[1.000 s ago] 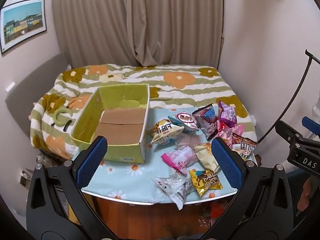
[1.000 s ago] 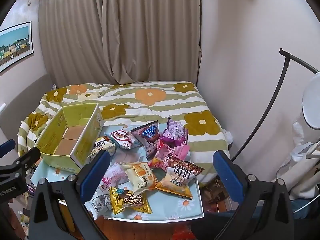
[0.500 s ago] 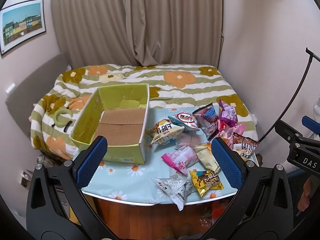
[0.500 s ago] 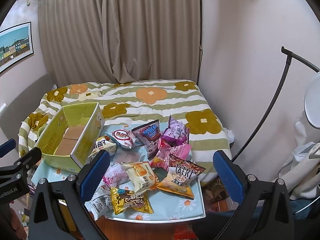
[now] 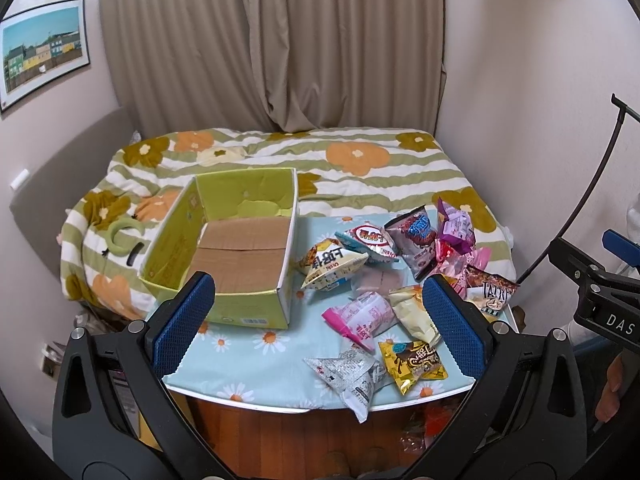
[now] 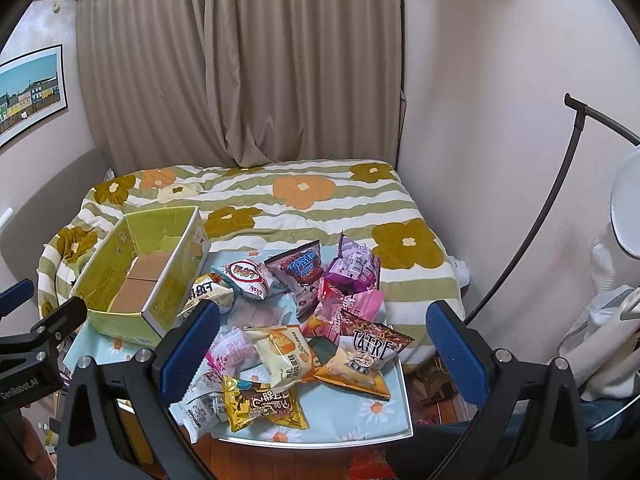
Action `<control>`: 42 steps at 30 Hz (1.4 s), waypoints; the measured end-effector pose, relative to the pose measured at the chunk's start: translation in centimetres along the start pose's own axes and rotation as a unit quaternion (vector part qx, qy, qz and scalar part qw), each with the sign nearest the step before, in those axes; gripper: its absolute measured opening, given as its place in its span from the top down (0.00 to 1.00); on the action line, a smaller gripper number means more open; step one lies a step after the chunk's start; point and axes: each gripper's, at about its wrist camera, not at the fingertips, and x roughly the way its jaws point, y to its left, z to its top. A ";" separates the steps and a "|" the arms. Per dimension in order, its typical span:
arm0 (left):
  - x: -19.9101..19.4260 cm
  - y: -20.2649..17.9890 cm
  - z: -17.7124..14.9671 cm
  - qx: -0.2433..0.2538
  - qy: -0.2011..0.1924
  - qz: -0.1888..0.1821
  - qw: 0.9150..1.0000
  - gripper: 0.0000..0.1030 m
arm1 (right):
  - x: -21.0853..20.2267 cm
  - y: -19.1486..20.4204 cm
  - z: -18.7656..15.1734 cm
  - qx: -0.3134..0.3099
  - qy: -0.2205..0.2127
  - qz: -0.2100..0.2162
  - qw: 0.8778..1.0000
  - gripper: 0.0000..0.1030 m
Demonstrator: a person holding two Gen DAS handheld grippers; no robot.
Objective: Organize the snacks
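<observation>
Grippers left (image 5: 318,316) and right (image 6: 323,338) both spread wide, holding nothing, above table (image 5: 256,364); box (image 5: 236,248) at left edge, only right view shows white lamp (image 6: 628,208).

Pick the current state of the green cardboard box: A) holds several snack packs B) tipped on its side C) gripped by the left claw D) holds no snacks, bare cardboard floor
D. The green cardboard box stands upright on the table with only its brown floor flaps showing, while the snack packs all lie outside it to its right; the left claw is open and apart from it.
</observation>
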 end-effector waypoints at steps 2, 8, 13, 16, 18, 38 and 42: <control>0.0 0.0 0.0 0.000 0.001 -0.001 1.000 0.01 | 0.1 0.1 0.0 0.000 0.001 0.001 1.000 0.00; 0.6 0.5 -0.3 0.000 0.004 -0.001 1.000 0.01 | 0.1 0.5 0.1 -0.003 0.001 0.002 1.000 0.00; 0.6 0.6 -0.3 0.001 0.004 -0.001 1.000 0.01 | 0.1 0.5 0.1 -0.001 0.001 0.002 1.000 0.00; 0.6 0.6 -0.3 0.001 0.004 -0.001 1.000 0.01 | 0.1 0.5 0.1 -0.002 0.001 0.002 1.000 0.00; 0.6 0.6 -0.3 0.001 0.004 -0.001 1.000 0.01 | 0.1 0.6 0.2 -0.002 0.002 0.002 1.000 0.00; 0.7 0.4 -0.2 0.003 0.005 0.000 1.000 0.01 | 0.0 0.4 0.2 -0.001 0.001 0.003 1.000 0.00; 0.8 0.4 -0.2 0.004 0.005 0.000 1.000 0.01 | 0.0 0.3 0.3 -0.001 0.001 0.003 1.000 0.00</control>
